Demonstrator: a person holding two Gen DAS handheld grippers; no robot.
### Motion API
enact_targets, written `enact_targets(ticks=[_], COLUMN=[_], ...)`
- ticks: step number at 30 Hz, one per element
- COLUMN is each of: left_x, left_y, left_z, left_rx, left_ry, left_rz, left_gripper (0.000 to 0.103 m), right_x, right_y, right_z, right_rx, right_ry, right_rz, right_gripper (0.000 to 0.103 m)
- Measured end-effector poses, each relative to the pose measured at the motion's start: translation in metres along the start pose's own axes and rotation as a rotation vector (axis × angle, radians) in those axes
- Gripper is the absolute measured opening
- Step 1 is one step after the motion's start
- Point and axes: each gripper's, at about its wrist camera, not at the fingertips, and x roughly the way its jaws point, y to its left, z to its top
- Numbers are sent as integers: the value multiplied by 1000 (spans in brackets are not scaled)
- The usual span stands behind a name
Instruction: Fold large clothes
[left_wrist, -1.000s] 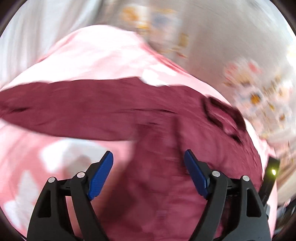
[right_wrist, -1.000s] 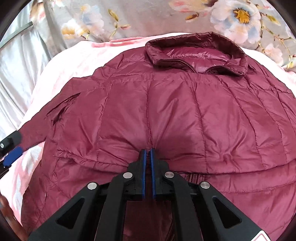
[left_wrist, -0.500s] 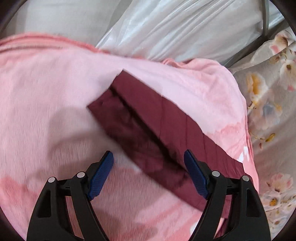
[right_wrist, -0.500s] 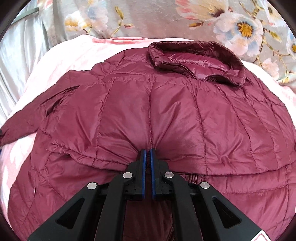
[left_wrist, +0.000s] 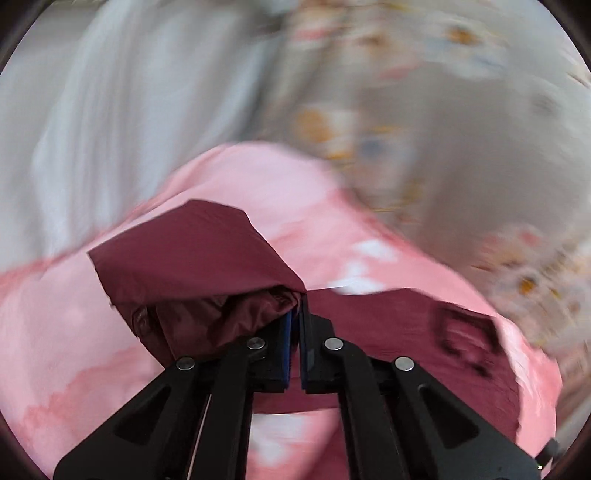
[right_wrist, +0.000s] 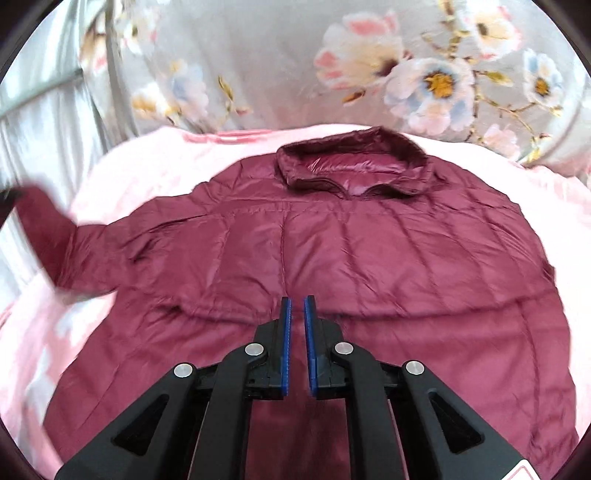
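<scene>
A maroon quilted jacket (right_wrist: 332, 240) lies spread on a pink blanket (right_wrist: 129, 173), collar (right_wrist: 351, 162) at the far side and its lower part folded up over the body. My right gripper (right_wrist: 297, 301) hovers just above that folded edge. Its jaws are opening, with a narrow gap and nothing between them. In the left wrist view my left gripper (left_wrist: 298, 306) is shut on the bunched end of the jacket's sleeve (left_wrist: 192, 258), held up above the blanket (left_wrist: 258, 177). The same sleeve (right_wrist: 40, 229) rises, blurred, at the left edge of the right wrist view.
Floral grey fabric (right_wrist: 406, 74) stands behind the blanket's far edge. Shiny white cloth (right_wrist: 37, 122) hangs at the left. The jacket's body (left_wrist: 406, 332) lies to the right of the left gripper. The left wrist view is motion-blurred.
My left gripper went from wide open over the flat sleeve to shut on its end, and lifted it. My right gripper let go of the folded edge, parted slightly and drew up and back.
</scene>
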Motion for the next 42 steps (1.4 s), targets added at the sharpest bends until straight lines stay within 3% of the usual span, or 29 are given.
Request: enact_targets(ticks=[5, 8, 10, 11, 12, 13, 16, 19, 22, 27, 33, 35, 36, 37, 39, 42], left_x=[-14, 1, 19, 25, 33, 36, 36, 28, 35, 73, 96, 100, 103, 106, 108, 109], left_y=[-142, -205, -235, -244, -253, -256, -254, -222, -162, -65, -5, -1, -2, -2, -6, -14], left_z=[-24, -65, -98, -111, -128, -144, -167, -164, -138, -105, -106, -109, -110, -111, -111, -108], left_rx=[178, 222, 224, 221, 206, 188, 180, 129, -5, -272, -491, -511, -518, -524, -520, -494], left_ry=[15, 91, 173, 206, 241, 250, 263, 255, 260, 308, 358, 376, 384, 395, 403, 400], left_rz=[-182, -249, -303, -318, -332, -349, -374, -403, -372, -292, -326, -337, -345, -351, -357, -351], left_gripper=[2, 5, 30, 65, 83, 82, 82, 82, 82, 80, 76, 75, 73, 72, 72, 72], right_x=[-52, -67, -74, -76, -76, -76, -74, -73, -65, -29, 30, 44, 46, 45, 28, -7], right_y=[-39, -69, -88, -95, -103, -110, -123, -130, -135, -140, -131, -127, -124, -120, -118, -119], right_z=[-23, -37, -47, -51, -54, -57, -59, -52, -40, -12, 5, 7, 10, 16, 34, 69], right_rx=[11, 56, 81, 88, 96, 106, 127, 135, 168, 271, 313, 311, 297, 274, 240, 161], right_ry=[-24, -26, -28, -25, -18, -13, -6, -10, 1, 39, 128, 156, 153, 145, 74, -65], right_rz=[-25, -45, -58, -68, -75, -76, -67, -41, 9, 124, 125, 115, 114, 107, 93, 2], right_gripper=[10, 26, 34, 35, 37, 39, 46, 49, 54, 54, 54, 45, 19, 3, 3, 3])
